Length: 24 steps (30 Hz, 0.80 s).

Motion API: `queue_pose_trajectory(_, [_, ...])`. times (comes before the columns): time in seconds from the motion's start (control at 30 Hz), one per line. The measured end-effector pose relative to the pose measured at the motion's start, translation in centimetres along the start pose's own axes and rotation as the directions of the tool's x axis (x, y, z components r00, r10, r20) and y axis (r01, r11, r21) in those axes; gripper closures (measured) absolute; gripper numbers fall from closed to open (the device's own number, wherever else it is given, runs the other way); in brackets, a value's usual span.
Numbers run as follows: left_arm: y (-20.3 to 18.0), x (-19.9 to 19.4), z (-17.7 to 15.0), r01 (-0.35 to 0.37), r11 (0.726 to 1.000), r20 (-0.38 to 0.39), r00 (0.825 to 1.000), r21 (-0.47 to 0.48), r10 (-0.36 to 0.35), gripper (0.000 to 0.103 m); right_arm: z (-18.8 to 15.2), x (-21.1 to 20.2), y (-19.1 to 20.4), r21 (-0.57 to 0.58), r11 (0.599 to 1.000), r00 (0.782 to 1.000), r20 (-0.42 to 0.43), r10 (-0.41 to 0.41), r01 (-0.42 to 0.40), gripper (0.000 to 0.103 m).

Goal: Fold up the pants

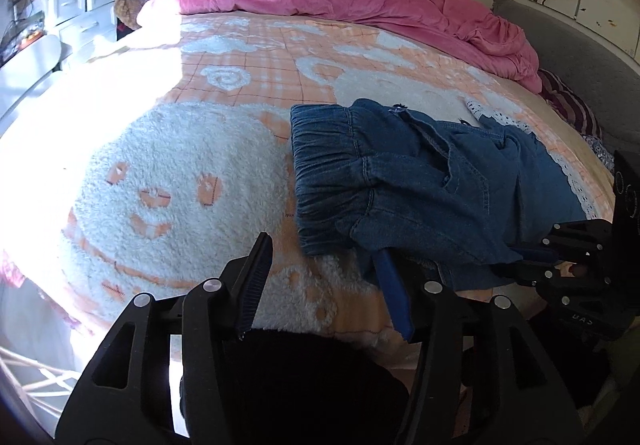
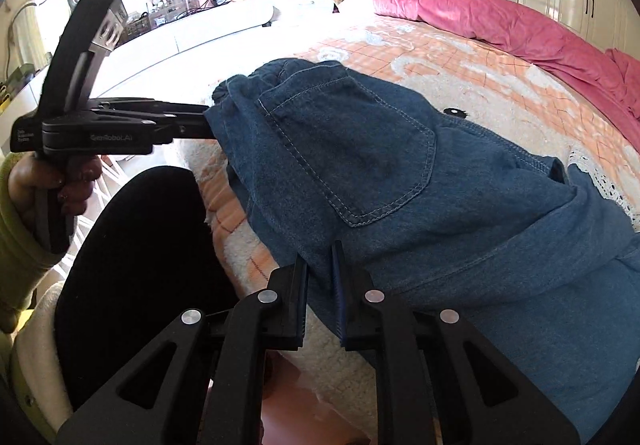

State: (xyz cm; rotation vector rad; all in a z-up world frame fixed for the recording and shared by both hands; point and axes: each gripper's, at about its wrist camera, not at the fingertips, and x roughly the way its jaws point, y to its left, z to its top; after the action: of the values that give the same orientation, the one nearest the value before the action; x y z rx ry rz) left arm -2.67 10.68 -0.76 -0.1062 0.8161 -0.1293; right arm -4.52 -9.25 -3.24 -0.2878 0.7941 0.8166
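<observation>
Blue denim pants (image 1: 420,181) lie folded on the bed, elastic waistband to the left, white lace hem at the far right. In the right wrist view the pants (image 2: 380,173) show a back pocket facing up. My left gripper (image 1: 320,273) is open; its right finger (image 1: 394,297) reaches under the pants' near edge, its left finger rests on the blanket. It shows from the side in the right wrist view (image 2: 192,121) at the waistband. My right gripper (image 2: 320,281) is shut on the pants' near edge; it also shows in the left wrist view (image 1: 536,257).
The bed has a peach and white fluffy blanket (image 1: 180,173) and a pink duvet (image 1: 360,1) bunched at the far side. A white dresser (image 1: 80,9) and desk stand left. My black-clad knee (image 2: 136,265) presses against the bed's near edge.
</observation>
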Motion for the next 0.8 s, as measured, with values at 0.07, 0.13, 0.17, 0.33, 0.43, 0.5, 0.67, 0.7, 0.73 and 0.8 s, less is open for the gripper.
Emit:
queue_pose_trajectory(0.07, [-0.2, -0.8, -0.2, -0.005, 1.000, -0.004, 1.000, 0.005, 0.005, 0.058, -0.1, 0.3, -0.1, 0.009, 1.000, 1.000, -0.013, -0.003, 0.003, 0.091])
queue_pose_trajectory(0.13, [-0.3, -1.6, -0.3, -0.015, 1.000, 0.003, 1.000, 0.007, 0.015, 0.058, -0.2, 0.3, -0.1, 0.019, 1.000, 1.000, -0.016, 0.005, -0.005, 0.090])
queue_pose_trajectory(0.17, [-0.3, -2.0, -0.3, -0.011, 1.000, 0.004, 1.000, 0.005, 0.011, 0.058, -0.2, 0.3, -0.1, 0.020, 1.000, 1.000, -0.018, 0.008, -0.008, 0.090])
queue_pose_trajectory(0.33, [-1.4, -2.2, 1.1, 0.016, 1.000, 0.007, 1.000, -0.004, -0.016, 0.058, -0.6, 0.3, -0.5, 0.061, 0.998, 0.999, -0.017, 0.030, -0.029, 0.086])
queue_pose_trajectory(0.43, [-3.2, -1.6, 2.1, 0.029, 0.999, 0.005, 1.000, 0.016, -0.030, 0.057, -0.7, -0.3, -0.9, 0.104, 0.992, 0.996, -0.023, 0.081, -0.078, 0.073])
queue_pose_trajectory(0.5, [-4.7, -1.0, 2.8, 0.058, 0.998, 0.001, 0.998, 0.037, -0.058, 0.055, -1.0, -0.8, -0.9, 0.122, 0.989, 0.995, -0.022, 0.093, -0.089, 0.071])
queue_pose_trajectory(0.67, [-8.0, 1.8, 3.4, 0.070, 0.992, -0.029, 0.997, 0.109, -0.067, 0.053, -1.4, -2.8, -1.5, 0.164, 0.982, 0.996, 0.013, 0.091, -0.092, 0.063])
queue_pose_trajectory(0.7, [-8.3, 2.4, 3.2, 0.056, 0.991, -0.041, 0.998, 0.123, -0.051, 0.053, -1.4, -3.4, -1.8, 0.173, 0.982, 0.997, 0.022, 0.077, -0.080, 0.062])
queue_pose_trajectory(0.73, [-8.4, 3.0, 2.8, 0.052, 0.990, -0.060, 0.997, 0.129, -0.045, 0.053, -1.5, -3.9, -2.1, 0.181, 0.982, 0.998, 0.031, 0.057, -0.061, 0.061])
queue_pose_trajectory(0.8, [-8.1, 4.3, 1.8, 0.038, 0.992, -0.099, 0.995, 0.121, -0.026, 0.053, -1.5, -4.9, -2.8, 0.198, 0.980, 0.999, 0.051, 0.004, -0.014, 0.060])
